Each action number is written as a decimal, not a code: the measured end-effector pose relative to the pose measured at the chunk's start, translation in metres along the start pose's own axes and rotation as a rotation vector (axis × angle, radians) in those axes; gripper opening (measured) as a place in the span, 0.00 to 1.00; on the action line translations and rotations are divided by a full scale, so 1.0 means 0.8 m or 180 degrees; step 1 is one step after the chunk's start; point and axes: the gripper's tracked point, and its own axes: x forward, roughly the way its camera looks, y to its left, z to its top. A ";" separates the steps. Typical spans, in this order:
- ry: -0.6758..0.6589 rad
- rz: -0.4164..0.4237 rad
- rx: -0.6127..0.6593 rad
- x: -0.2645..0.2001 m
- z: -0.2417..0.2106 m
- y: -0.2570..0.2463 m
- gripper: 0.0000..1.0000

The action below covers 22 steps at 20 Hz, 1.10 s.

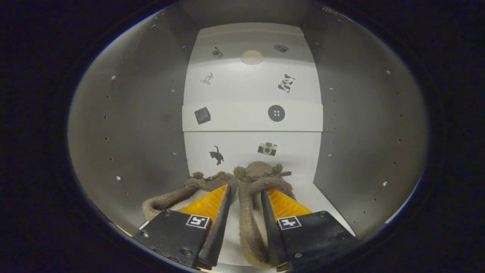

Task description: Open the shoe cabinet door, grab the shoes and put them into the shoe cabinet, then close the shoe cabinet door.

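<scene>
I am looking into the shoe cabinet [250, 125], whose white back panel carries small stickers. Two brown felt shoes lie on the cabinet floor [314, 197] near the back. The left shoe [178, 195] angles away to the left, and the right shoe [261, 176] points straight in. My gripper [244, 189] reaches in over them with its jaws apart. The left finger [221, 212] lies over the left shoe's opening, and the right finger [267, 216] is inside the right shoe. The right shoe's inner wall [248, 223] runs through the gap, with white floor showing beside it.
Grey side walls [144, 125] with rows of small peg holes close in on both sides. A white shelf edge [252, 117] crosses the back panel above the shoes. The cabinet's top panel [250, 32] lies overhead.
</scene>
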 end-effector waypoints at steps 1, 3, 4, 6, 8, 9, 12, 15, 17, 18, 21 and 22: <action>0.0021 -0.0100 -0.0003 -0.007 0.000 -0.008 0.53; 0.0033 -0.0244 -0.0056 -0.025 0.002 -0.022 0.67; 0.0027 -0.0293 -0.0074 -0.036 0.003 -0.027 0.74; -0.0028 -0.0223 -0.0098 -0.063 0.010 -0.020 0.78; -0.0078 -0.0120 -0.0094 -0.099 0.020 -0.011 0.81; -0.0116 -0.0080 -0.0084 -0.119 0.027 -0.006 0.85; -0.0274 -0.0133 -0.0128 -0.195 0.053 -0.005 0.85; -0.0389 -0.0159 -0.0153 -0.288 0.076 0.003 0.85; -0.0430 -0.0293 -0.0215 -0.351 0.092 -0.005 0.85; -0.0441 -0.0417 -0.0258 -0.381 0.102 -0.013 0.89; -0.0564 -0.0544 -0.0335 -0.456 0.143 -0.013 0.99; -0.0643 -0.0509 -0.0318 -0.477 0.158 -0.009 0.99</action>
